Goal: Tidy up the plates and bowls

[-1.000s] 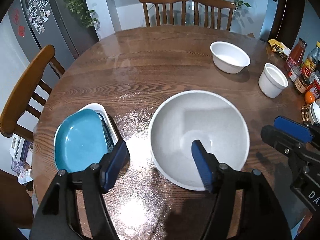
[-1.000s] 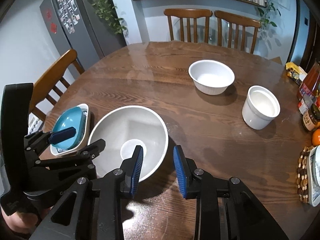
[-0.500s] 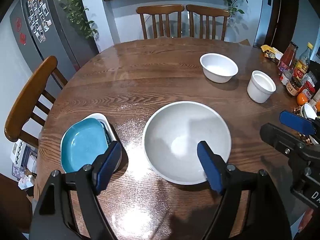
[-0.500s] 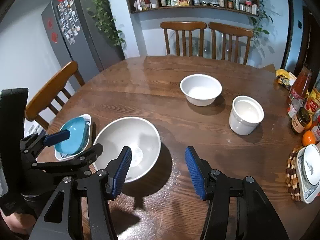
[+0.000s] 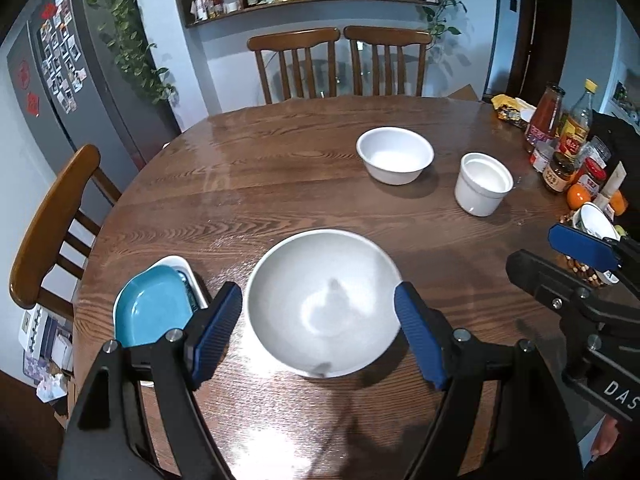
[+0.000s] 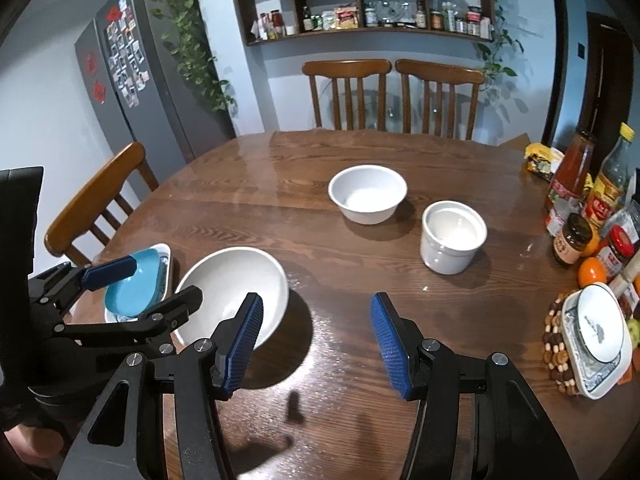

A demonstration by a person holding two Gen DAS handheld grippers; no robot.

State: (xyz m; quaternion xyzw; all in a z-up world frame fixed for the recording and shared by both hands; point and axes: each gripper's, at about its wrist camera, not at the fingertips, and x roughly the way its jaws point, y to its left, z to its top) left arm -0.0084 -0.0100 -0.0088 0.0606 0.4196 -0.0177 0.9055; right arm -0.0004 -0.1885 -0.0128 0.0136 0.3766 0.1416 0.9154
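Blue-padded left gripper point(image 5: 318, 332) is hanging wide open at bottom centre of its frame, jaws flanking the large white bowl point(image 5: 324, 300) without gripping it. Right gripper point(image 6: 316, 340) is likewise spread wide and holding nothing, low centre in its view. Teal plate point(image 5: 150, 310) is sitting in a white dish point(image 5: 182, 266) at lower left, just beside the large bowl. Farther up, right of centre, a smaller white bowl point(image 5: 394, 160) and a white ramekin point(image 5: 482, 188) are standing apart on the wooden table point(image 5: 260, 184).

Judgement: between steps; next move probably calls for fetching the smaller bowl and nesting it in the large one.

Writing: "DAS" on the right gripper's body, lower right of the left view; jar and bottle labels unreadable.
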